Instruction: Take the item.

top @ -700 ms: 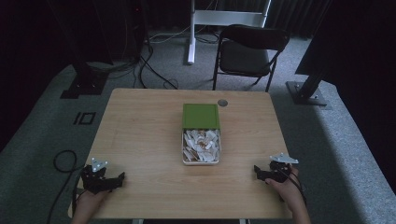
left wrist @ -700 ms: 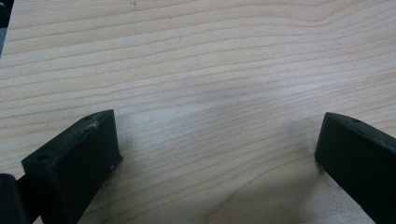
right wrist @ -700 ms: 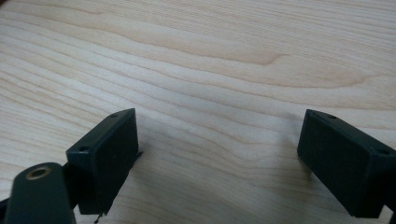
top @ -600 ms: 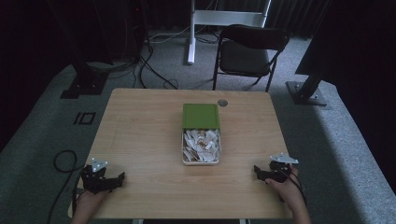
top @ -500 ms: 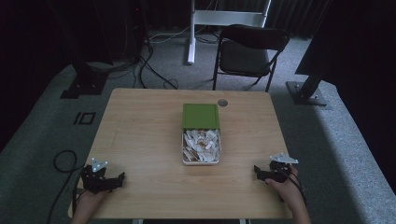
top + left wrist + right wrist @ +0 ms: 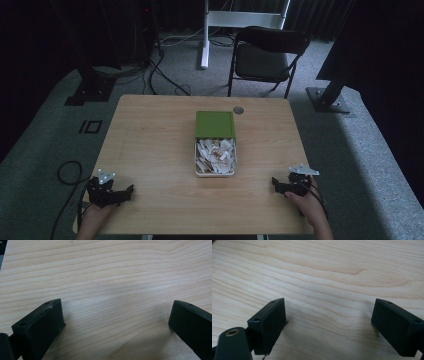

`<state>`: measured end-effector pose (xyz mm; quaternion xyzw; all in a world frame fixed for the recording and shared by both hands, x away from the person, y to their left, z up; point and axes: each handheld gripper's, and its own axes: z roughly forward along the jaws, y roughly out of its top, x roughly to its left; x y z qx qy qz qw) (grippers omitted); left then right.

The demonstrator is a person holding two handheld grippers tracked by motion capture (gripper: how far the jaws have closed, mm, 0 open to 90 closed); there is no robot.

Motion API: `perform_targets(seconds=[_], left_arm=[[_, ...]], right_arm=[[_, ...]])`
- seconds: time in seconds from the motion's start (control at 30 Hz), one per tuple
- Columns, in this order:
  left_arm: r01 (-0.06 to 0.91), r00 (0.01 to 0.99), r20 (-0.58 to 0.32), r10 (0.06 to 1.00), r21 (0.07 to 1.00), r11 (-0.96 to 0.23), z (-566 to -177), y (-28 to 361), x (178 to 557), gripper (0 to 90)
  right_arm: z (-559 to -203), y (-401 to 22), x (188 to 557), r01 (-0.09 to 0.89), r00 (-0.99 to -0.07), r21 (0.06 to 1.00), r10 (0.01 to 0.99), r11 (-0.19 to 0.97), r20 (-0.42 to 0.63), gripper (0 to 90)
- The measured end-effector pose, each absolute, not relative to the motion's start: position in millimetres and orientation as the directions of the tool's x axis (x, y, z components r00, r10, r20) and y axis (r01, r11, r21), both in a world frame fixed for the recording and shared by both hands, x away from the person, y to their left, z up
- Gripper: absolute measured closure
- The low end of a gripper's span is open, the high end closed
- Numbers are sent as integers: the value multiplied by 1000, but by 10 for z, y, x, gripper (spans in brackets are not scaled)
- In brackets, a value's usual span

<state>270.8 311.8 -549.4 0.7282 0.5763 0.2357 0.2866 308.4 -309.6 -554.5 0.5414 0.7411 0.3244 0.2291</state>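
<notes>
Left gripper view shows the jaws of the left gripper (image 6: 117,322) spread wide over bare table (image 6: 112,270), nothing between them; the right gripper (image 6: 329,325) is also wide apart and empty. Both rest near the table's front corners, well apart from the open box (image 6: 215,156) of white pieces at the centre. A hasty reach may push the box or spill pieces.

Dim, dark-edged room; soft overhead light on the table (image 6: 150,140), faint shadows, slightly soft focus.
</notes>
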Motion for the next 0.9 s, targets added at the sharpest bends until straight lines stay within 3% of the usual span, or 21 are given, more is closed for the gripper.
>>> perform_targets(seconds=[0.5,0.9], left_arm=[[704,225,13,974,689,-172,-5494,3118,2708,7],[704,225,13,974,689,-172,-5494,3118,2708,7]], right_arm=[[-5514,-2923,3079,645,-360,729,933,230,24,132],[-5253,-2758,3095,586,-411,770,911,253,13,140]])
